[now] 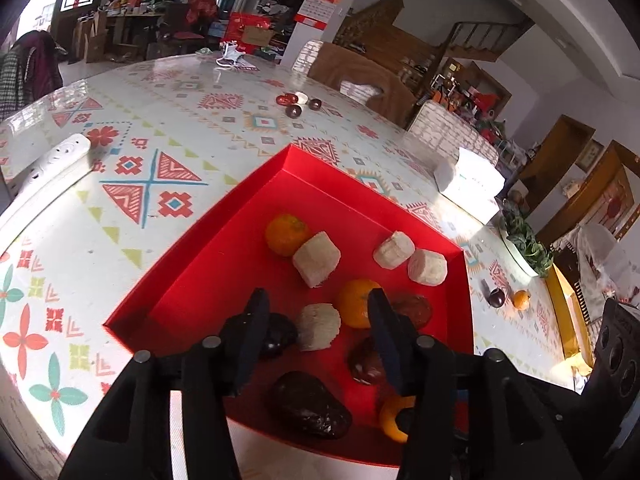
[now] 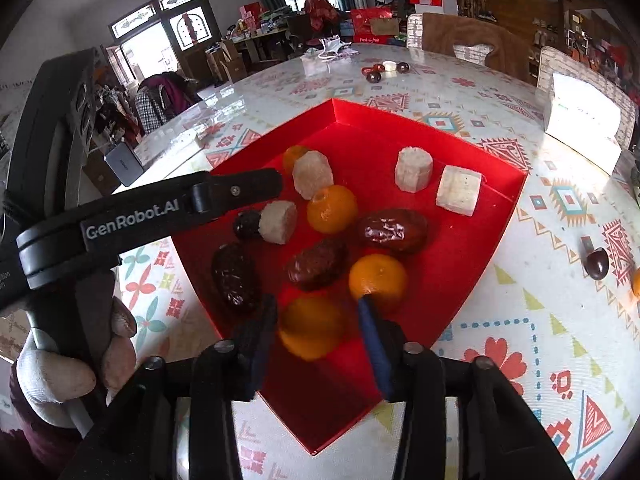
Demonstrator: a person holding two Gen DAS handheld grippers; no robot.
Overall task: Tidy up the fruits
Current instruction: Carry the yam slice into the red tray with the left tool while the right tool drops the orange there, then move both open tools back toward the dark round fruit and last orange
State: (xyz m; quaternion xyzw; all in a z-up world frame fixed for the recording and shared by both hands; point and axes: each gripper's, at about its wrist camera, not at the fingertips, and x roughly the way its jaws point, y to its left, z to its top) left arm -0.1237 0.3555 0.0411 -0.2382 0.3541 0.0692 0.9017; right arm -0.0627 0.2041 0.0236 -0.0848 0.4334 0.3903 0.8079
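Note:
A red tray (image 1: 224, 216) (image 2: 480, 256) on the patterned table holds several oranges, dark dates and pale cut chunks. My left gripper (image 1: 316, 304) is open above the tray, its fingers either side of a pale chunk (image 1: 319, 326) and an orange (image 1: 356, 306), holding nothing. It shows from the side in the right wrist view (image 2: 276, 184). My right gripper (image 2: 318, 314) is open over the tray's near corner. A blurred orange (image 2: 312, 326) sits between its fingers, apart from both. Another orange (image 2: 378, 282) lies just beyond the right fingertip.
More fruit lies outside the tray: a dark fruit (image 2: 596, 264) and an orange (image 1: 521, 299) at the right, and a small cluster (image 2: 384, 70) at the far side. A white tissue box (image 2: 584, 128) stands at the right, a power strip (image 1: 44, 176) at the left.

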